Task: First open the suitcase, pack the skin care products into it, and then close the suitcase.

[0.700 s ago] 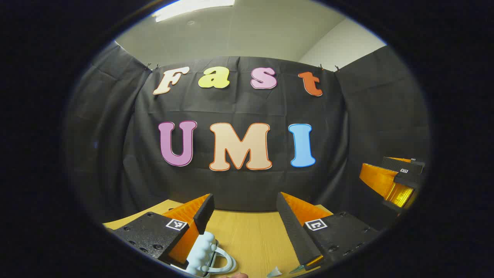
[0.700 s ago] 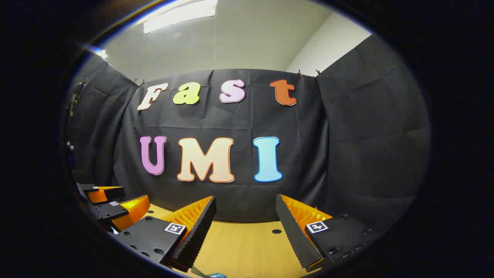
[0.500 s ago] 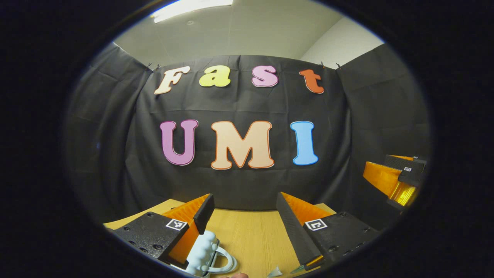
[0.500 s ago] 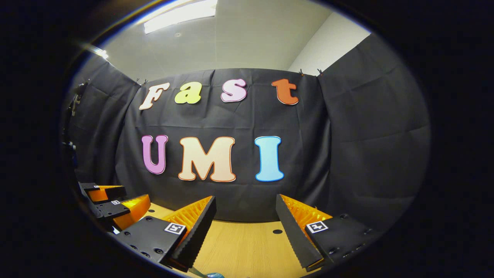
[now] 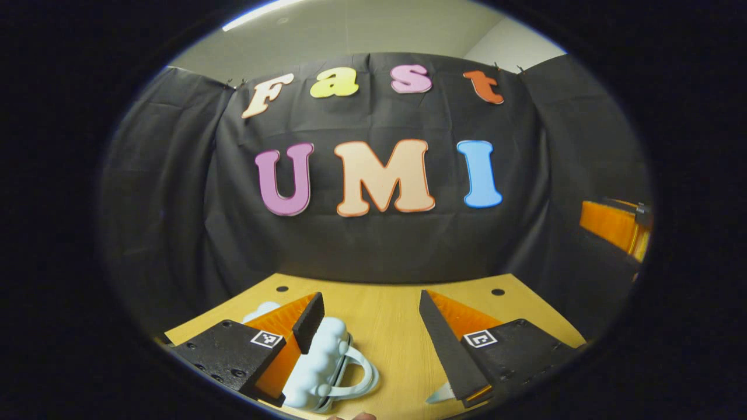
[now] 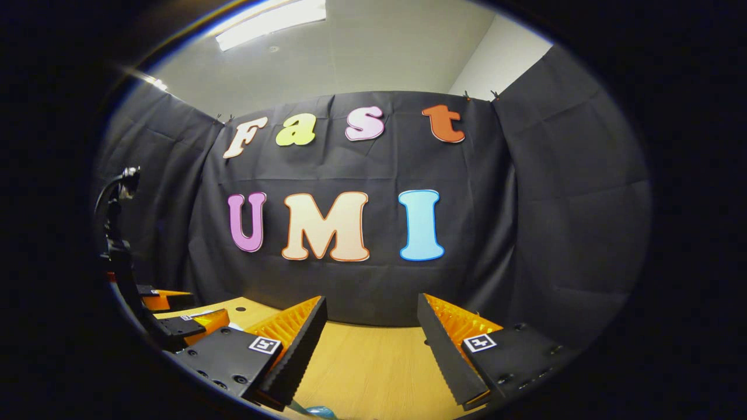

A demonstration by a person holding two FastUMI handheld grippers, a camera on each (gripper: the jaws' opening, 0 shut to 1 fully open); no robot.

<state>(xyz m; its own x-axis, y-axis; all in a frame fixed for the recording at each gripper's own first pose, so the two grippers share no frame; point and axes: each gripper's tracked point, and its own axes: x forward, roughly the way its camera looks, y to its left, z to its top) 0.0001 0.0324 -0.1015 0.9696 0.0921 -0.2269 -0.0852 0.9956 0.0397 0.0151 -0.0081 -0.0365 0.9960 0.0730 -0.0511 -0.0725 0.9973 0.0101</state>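
Pale-blue and bumpy, the suitcase (image 5: 318, 364) lay just beneath the left gripper (image 5: 370, 326) (both grippers gaping, empty); lowering squarely toward its handle (image 5: 356, 379) seemed wisest, right gripper (image 6: 370, 332) hovering above bare tabletop (image 6: 362, 367).

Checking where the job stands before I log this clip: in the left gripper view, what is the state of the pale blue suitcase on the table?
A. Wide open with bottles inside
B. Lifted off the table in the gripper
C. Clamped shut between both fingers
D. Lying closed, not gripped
D: the suitcase lies closed on the table, partly behind one finger of the open left gripper.
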